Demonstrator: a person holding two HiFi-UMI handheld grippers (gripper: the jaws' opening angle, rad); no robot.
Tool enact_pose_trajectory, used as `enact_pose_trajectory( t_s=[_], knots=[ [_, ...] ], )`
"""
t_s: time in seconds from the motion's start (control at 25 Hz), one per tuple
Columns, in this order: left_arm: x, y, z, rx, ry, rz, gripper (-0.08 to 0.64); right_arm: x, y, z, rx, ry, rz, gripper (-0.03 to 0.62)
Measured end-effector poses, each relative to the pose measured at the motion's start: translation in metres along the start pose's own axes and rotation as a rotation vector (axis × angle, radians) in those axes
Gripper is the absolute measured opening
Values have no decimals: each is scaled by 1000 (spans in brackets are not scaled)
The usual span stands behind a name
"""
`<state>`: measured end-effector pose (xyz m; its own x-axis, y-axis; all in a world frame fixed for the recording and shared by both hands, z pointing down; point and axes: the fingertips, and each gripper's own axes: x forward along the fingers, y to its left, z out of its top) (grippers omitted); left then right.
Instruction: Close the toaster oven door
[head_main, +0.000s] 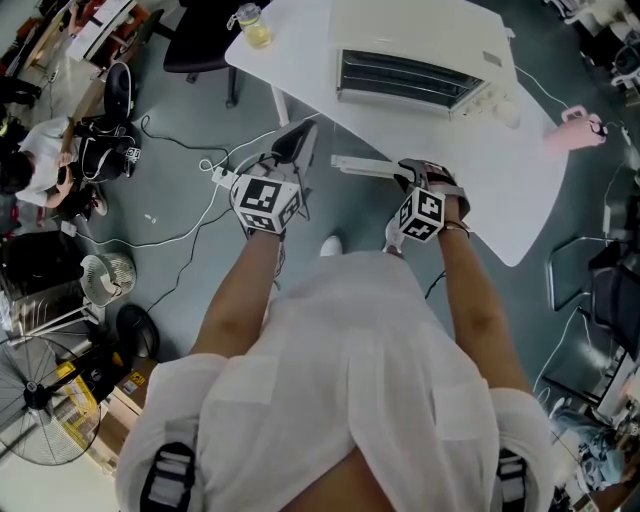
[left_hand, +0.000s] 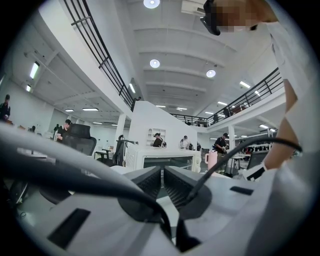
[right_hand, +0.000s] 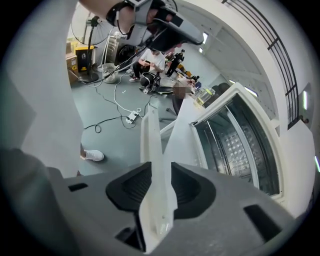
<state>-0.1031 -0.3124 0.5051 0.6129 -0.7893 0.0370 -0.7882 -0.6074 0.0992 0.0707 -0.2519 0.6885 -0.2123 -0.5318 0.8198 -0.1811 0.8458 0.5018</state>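
Right claw (right_hand: 161, 182) — spread, its pads set on either side of the door handle (right_hand: 152, 150) without pinching it. Left claw (left_hand: 162, 182) — nearly pressed together, empty, held beside the worktop (head_main: 520, 200) edge. Beyond, on the worktop, the toaster oven (head_main: 410, 75) is seen with its door (right_hand: 182, 140) dropped open.

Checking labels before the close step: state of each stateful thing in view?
toaster oven door: open, swung down toward the person.
right gripper: open, door handle between its jaws.
left gripper: shut, nothing between its jaws.
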Motion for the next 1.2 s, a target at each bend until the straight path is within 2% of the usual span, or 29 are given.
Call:
enact_pose_trajectory(
  t_s=[0.4,1.0,1.2],
  knots=[
    [-3,6,-1,11,12,28,18,12,9,-4,-31,44,25,124],
    [-3,10,2,11,3,41,18,14,14,-5,-59,73,58,60],
    [-3,12,3,11,-4,47,18,12,13,-3,-61,73,46,40]
  ],
)
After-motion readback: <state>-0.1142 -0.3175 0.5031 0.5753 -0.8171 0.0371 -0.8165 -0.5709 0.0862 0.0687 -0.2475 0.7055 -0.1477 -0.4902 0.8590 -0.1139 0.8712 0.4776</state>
